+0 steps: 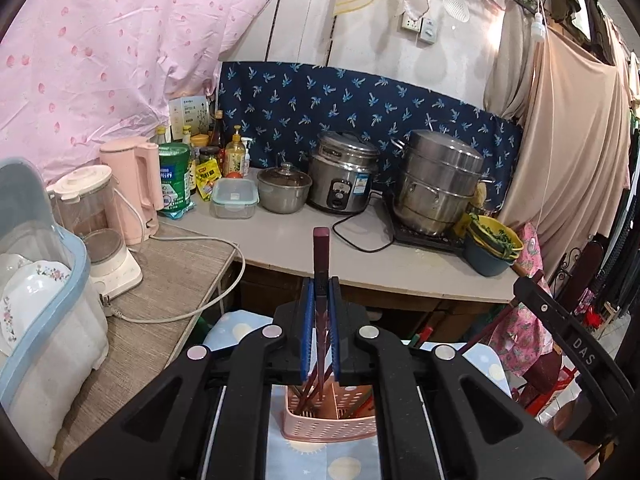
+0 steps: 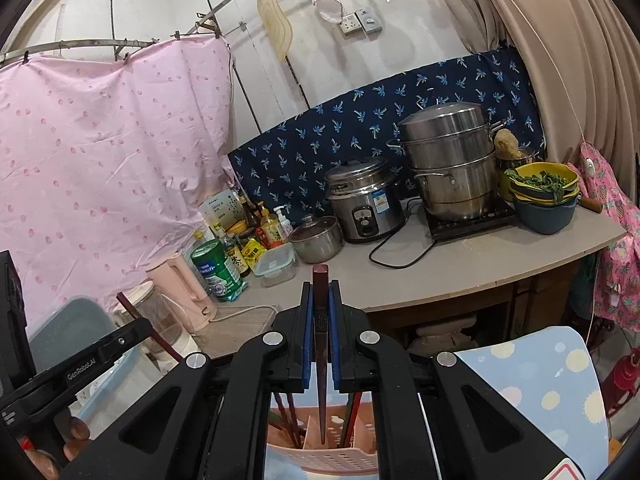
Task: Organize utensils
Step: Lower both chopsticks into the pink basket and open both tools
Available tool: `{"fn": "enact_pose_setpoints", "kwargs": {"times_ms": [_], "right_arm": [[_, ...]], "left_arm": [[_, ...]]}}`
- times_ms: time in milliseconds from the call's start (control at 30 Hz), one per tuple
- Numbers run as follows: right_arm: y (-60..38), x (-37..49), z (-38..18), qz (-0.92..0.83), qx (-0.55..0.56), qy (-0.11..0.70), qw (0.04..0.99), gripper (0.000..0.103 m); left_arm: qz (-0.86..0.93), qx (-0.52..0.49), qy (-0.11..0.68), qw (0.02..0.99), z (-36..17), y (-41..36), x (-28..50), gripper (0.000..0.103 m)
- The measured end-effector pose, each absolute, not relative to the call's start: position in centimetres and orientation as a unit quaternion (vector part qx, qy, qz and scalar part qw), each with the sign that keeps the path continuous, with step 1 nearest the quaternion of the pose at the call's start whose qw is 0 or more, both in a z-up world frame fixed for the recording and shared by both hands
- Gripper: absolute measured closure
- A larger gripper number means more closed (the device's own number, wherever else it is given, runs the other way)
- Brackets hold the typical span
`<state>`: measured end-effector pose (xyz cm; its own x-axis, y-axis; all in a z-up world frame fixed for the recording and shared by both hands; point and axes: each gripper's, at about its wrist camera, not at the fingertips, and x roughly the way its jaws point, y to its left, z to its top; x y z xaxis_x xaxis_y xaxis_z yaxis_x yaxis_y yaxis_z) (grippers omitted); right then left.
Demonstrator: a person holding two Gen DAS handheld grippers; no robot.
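Both hand-held grippers, left and right, clamp upright chopsticks, tips apparently aimed into the pink holder.

Dark maroon chopsticks, pink perforated holder — navy cloth with blue palm print, pink spotted sheet.

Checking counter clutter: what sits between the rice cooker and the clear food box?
A small lidded steel pot, between rice cooker and food box; both views show it.
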<state>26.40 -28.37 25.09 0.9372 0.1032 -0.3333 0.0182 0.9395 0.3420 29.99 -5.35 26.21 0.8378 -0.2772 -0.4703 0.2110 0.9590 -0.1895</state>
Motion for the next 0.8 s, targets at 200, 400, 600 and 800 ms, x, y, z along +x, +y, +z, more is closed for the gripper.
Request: {"fn": "enact_pose_setpoints", "kwargs": {"times_ms": [200, 400, 600, 800], "right_arm": [[-28.8, 28.5, 21.9, 0.014, 0.173, 0.21, 0.962, 0.096], [-28.3, 29.1, 19.4, 0.012, 0.165, 0.235, 0.958, 0.096], [-28.1, 29.1, 18.5, 0.007, 0.155, 0.247, 0.956, 0.095], [-28.3, 28.3, 19.0, 0.001, 0.158, 0.243, 0.957, 0.085]], "left_arm": [[-0.128, -0.063, 0.276, 0.951, 23.9, -5.6, 31.4, 0.096], [-0.129, -0.063, 0.293, 0.945, 22.3, -5.9, 31.9, 0.096], [-0.125, -0.061, 0.308, 0.941, 21.2, -6.2, 32.2, 0.095], [-0.107, -0.05, 0.309, 0.944, 20.7, -6.2, 31.8, 0.08]]}}
